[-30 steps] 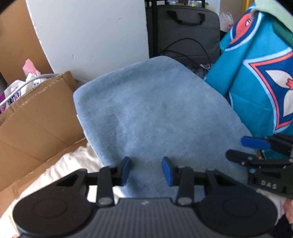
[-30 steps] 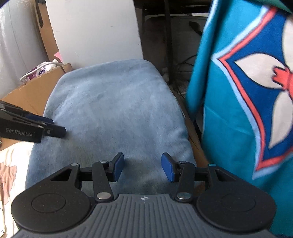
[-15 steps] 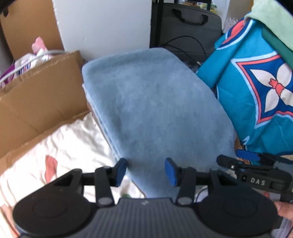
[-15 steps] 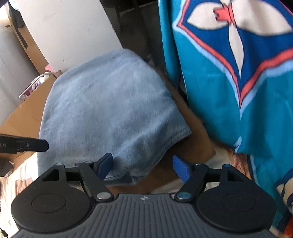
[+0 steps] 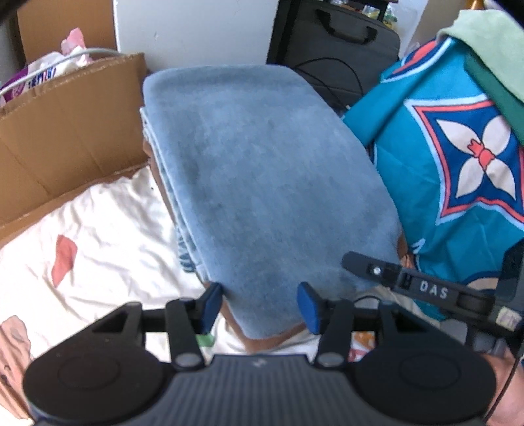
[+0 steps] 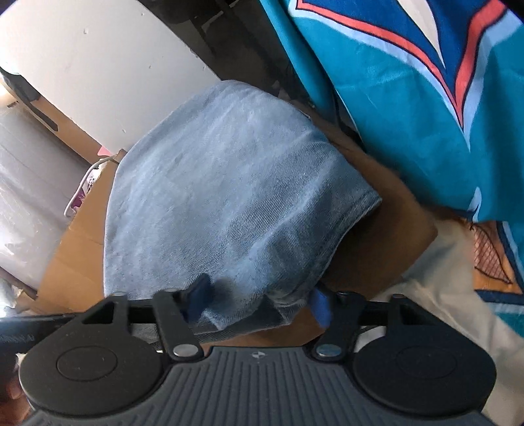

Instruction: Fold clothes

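Note:
A folded light-blue garment (image 5: 262, 183) lies flat on a brown cardboard surface (image 5: 271, 340), its stacked layers showing along its left side. My left gripper (image 5: 258, 306) is open at the garment's near edge, which sits between the blue fingertips. My right gripper (image 5: 409, 281) comes in from the right, by the garment's near right corner. In the right wrist view the garment (image 6: 229, 183) fills the middle. The right gripper (image 6: 258, 301) is open wide, with the drooping near hem between its fingers. Whether the pads touch the cloth is unclear.
A teal cloth with a blue, red and white pattern (image 5: 458, 164) hangs close on the right. An open cardboard box (image 5: 65, 131) stands on the left, with a white sheet with pink patches (image 5: 98, 245) in front. A white panel (image 5: 196, 29) and black bag (image 5: 337, 39) stand behind.
Both grippers have drawn back from over the garment to its near edge. The right gripper has spread wider and tilted, and the hem now sits between its fingers.

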A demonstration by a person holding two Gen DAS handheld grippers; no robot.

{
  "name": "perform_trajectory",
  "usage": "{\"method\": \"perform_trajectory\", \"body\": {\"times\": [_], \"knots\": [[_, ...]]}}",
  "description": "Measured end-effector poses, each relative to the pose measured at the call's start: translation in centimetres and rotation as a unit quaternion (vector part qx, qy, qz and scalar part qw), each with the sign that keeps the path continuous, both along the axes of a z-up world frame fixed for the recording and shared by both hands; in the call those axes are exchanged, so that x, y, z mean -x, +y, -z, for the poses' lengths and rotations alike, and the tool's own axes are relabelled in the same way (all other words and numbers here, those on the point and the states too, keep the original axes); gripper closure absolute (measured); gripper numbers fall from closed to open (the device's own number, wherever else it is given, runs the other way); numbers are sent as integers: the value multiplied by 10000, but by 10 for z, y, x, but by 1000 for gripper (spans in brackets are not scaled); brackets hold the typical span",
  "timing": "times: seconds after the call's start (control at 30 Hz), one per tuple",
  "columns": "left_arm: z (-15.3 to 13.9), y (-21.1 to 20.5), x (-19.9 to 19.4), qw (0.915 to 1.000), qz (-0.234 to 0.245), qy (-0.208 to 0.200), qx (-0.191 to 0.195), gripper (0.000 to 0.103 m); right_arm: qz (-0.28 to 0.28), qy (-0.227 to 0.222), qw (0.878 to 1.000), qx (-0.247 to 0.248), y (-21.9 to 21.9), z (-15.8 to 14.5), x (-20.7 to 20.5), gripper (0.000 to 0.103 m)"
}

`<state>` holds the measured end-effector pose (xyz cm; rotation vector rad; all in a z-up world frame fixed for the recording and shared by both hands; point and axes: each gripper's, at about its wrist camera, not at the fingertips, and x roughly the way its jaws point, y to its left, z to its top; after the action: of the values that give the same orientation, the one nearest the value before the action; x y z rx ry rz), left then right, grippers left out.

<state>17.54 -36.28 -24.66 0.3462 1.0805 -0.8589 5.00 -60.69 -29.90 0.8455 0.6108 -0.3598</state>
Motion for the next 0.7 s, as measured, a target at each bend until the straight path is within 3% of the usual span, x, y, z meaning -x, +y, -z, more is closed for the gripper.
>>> {"method": "perform_trajectory", "body": {"times": [0.03, 0.13, 0.27, 0.4, 0.47, 0.53, 0.6, 0.63, 0.7], "knots": [[1, 1, 0, 10000, -13, 46, -9, 59, 0, -26, 10000, -50, 0, 1, 0, 62], [2, 4, -1, 9999, -55, 115, -5, 66, 5, 0, 9999, -116, 0, -1, 0, 77], [1, 9, -5, 9996, -219, 202, 32, 77, 18, 199, 9998, -75, 1, -11, 0, 78], [-1, 9, -3, 9995, -199, 130, -199, 84, 31, 399, 9992, -34, 2, -22, 0, 68], [-5, 10, -2, 9994, -207, 70, -268, 83, 37, 498, 9988, -14, 2, -27, 1, 55], [-11, 14, 0, 9992, -238, 9, -334, 82, 44, 598, 9982, 7, 3, -32, 1, 54], [-18, 17, 1, 9991, -248, 14, -341, 76, 50, 697, 9976, 27, 3, -37, 1, 47], [-22, 20, 2, 9991, -253, 5, -345, 73, 53, 747, 9972, 38, 3, -40, 1, 38], [-33, 25, 5, 9988, -272, -62, -394, 59, -16, 848, 9963, 95, 8, -50, 0, 32]]}}
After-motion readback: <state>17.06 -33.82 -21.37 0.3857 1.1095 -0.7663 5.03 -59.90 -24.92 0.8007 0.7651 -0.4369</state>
